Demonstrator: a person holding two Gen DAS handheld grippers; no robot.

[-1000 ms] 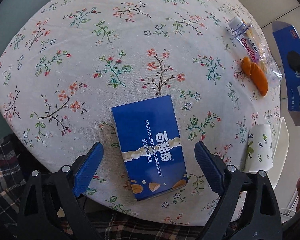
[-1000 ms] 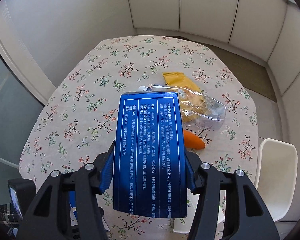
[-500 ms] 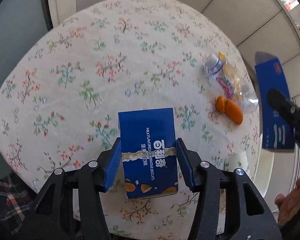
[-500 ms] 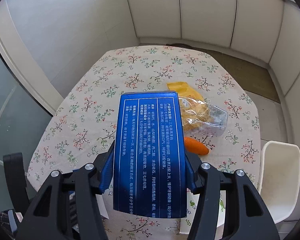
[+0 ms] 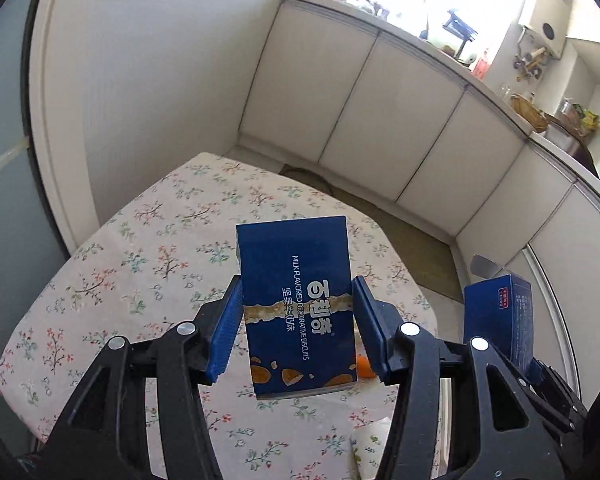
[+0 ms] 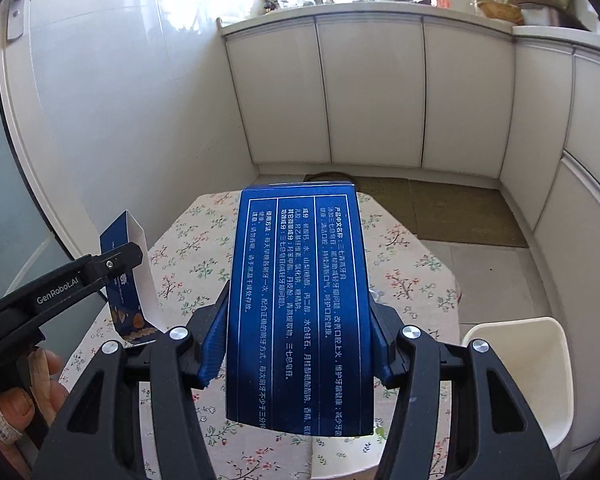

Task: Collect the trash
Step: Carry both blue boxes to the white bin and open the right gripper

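A: How many boxes are up, and what else is about?

B: Two blue boxes. The left claw (image 5: 298, 330) is clenched on the biscuit box (image 5: 296, 308), its blue pads pressed to both long sides. The right claw (image 6: 296, 346) grips the toothpaste box (image 6: 300, 300) the same way. Both boxes hang in the air above the floral counter (image 5: 140, 280). One orange scrap (image 5: 365, 366) peeks out beside the biscuit box, and one patterned paper cup (image 5: 370, 446) sits at the near edge.

A: What differs from a second ago?

B: Then the biscuit box lay flat on the cloth between wide-spread jaws; now it is lifted clear and the white cabinets (image 5: 380, 128) fill the view. The toothpaste box was already held and has risen too.

A: Any containers?

B: One white bin (image 6: 540, 376) beside the counter; its inside shows nothing I can make out
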